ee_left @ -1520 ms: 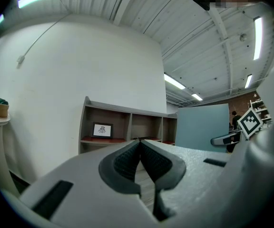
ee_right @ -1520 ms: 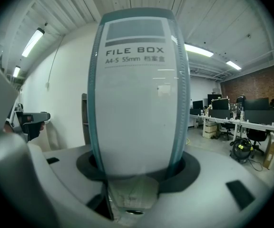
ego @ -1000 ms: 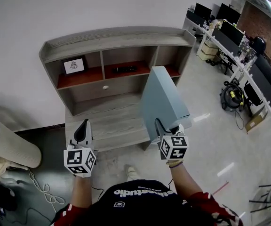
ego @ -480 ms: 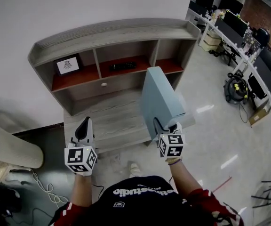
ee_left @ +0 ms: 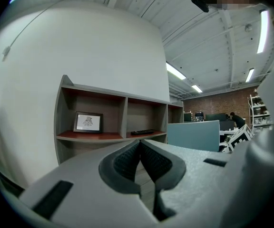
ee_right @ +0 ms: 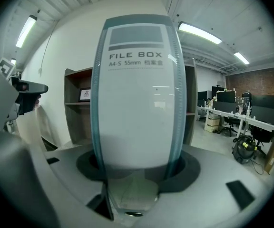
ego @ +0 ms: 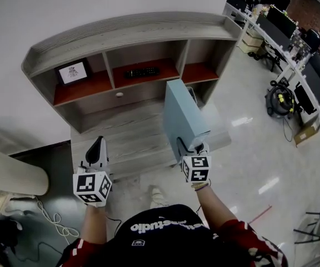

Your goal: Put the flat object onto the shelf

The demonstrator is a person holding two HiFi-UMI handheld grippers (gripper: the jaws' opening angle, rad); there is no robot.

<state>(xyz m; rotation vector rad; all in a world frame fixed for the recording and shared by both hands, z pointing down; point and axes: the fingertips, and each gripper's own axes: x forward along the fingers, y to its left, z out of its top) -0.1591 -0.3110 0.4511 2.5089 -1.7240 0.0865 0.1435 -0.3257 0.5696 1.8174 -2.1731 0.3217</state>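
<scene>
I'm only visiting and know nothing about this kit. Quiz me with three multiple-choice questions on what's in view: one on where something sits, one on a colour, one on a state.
1. Where on the shelf does the framed picture stand?
A. middle compartment
B. left compartment
C. on top

2. What colour is the file box?
A. red
B. yellow
C. pale blue-grey

3. How does the left gripper stand?
A. jaws together, empty
B. clamped on the box
C. jaws wide apart

Answers:
1 B: the picture is in the left compartment, next to the one holding the black remote.
2 C: the head view shows the box's blue-grey side.
3 A: the left gripper view shows the jaws meeting with nothing between them.
</scene>
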